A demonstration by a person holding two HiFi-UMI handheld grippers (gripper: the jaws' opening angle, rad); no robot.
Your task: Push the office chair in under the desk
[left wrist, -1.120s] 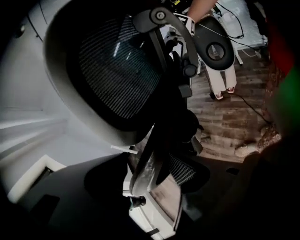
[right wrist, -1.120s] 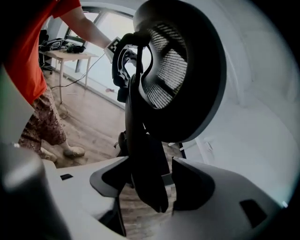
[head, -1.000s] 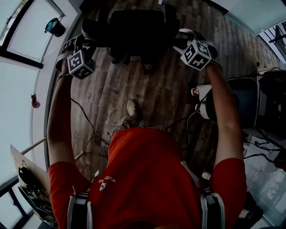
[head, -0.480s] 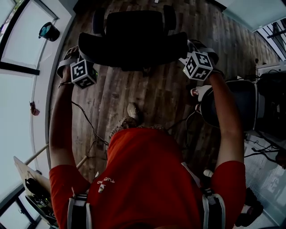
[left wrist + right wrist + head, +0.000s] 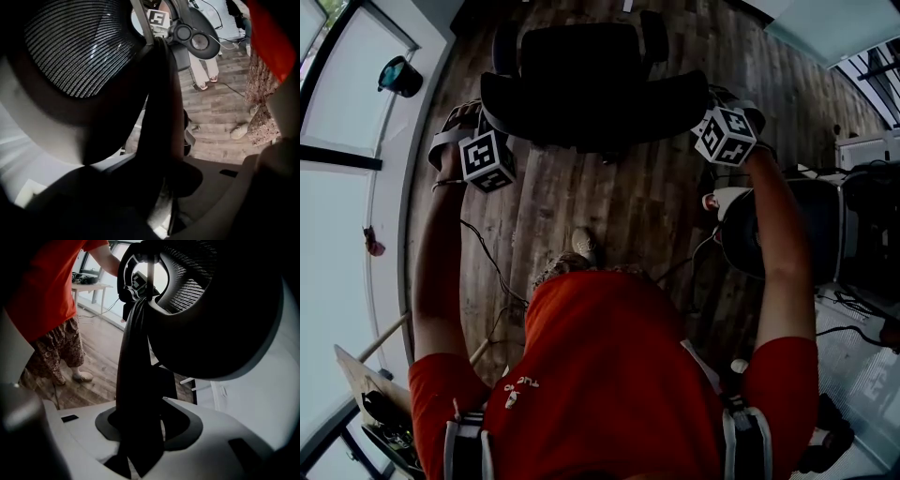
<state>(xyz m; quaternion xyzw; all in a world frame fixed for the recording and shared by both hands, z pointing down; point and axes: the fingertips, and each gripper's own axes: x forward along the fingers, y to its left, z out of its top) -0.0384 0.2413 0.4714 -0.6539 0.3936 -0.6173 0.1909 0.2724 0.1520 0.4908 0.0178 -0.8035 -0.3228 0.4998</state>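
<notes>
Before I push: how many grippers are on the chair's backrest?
2. The left gripper grips the left edge of the backrest, the right gripper its right edge; both pairs of jaws have just been closing on it.

Daylight comes from the windows (image 5: 93, 258) seen in the right gripper view. In the head view the pale surface (image 5: 342, 244) at the left is blown out to flat white, while the wooden floor (image 5: 619, 206) is dim and muted. The office chair (image 5: 591, 89) is a near-black silhouette with little surface detail. Wide-angle distortion bows the edges of all three views. In the gripper views the chair is backlit: its mesh (image 5: 79, 47) catches bright streaks, and the close foreground is underexposed and soft, darkest in the left gripper view.
</notes>
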